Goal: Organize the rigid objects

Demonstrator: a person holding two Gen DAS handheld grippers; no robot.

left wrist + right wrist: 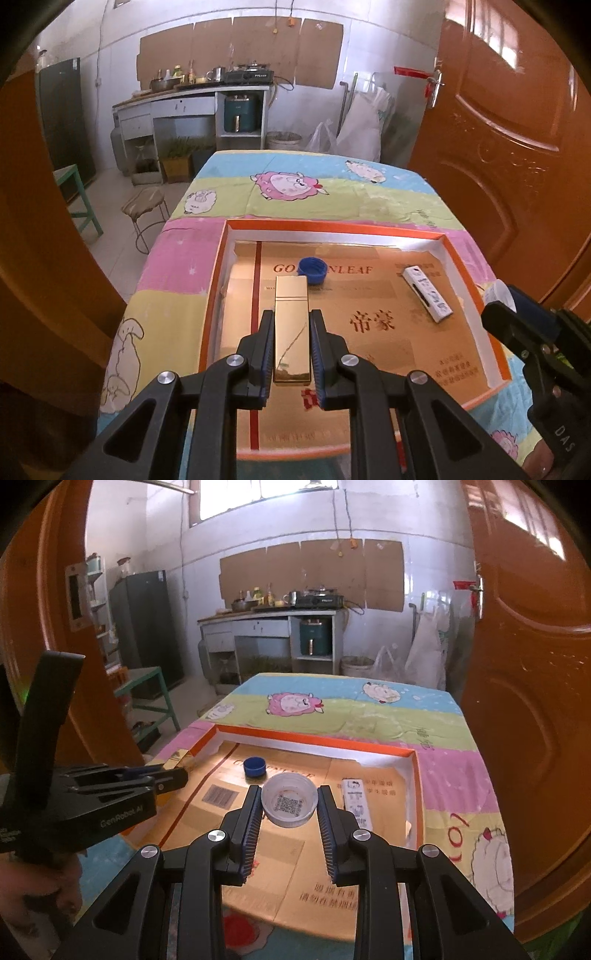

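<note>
Jaws first: the left gripper [291, 325] is clamped on a gold rectangular lighter [291, 328], pads pressing its long sides so it juts straight forward, and the right gripper [289, 805] is closed around a clear plastic bottle cap [290, 799], open side up (a printed code shows inside it). Both loads hang over the shallow orange-rimmed box [476, 254], which looks like the collecting place for this tidy-up.

Inside it already: a blue bottle cap [312, 269] near the far wall, toward the middle, and a small white printed carton [426, 293] lying flat toward the right wall. The lighter is carried over the box's left half, the clear cap nearer the centre, between the blue cap and the carton, so the two hands should not collide on the drop.

Around the box, the sheep-print cloth [314, 177] covers the tabletop, its far end bare. My read: both items are mid-delivery, release not yet made.
</note>
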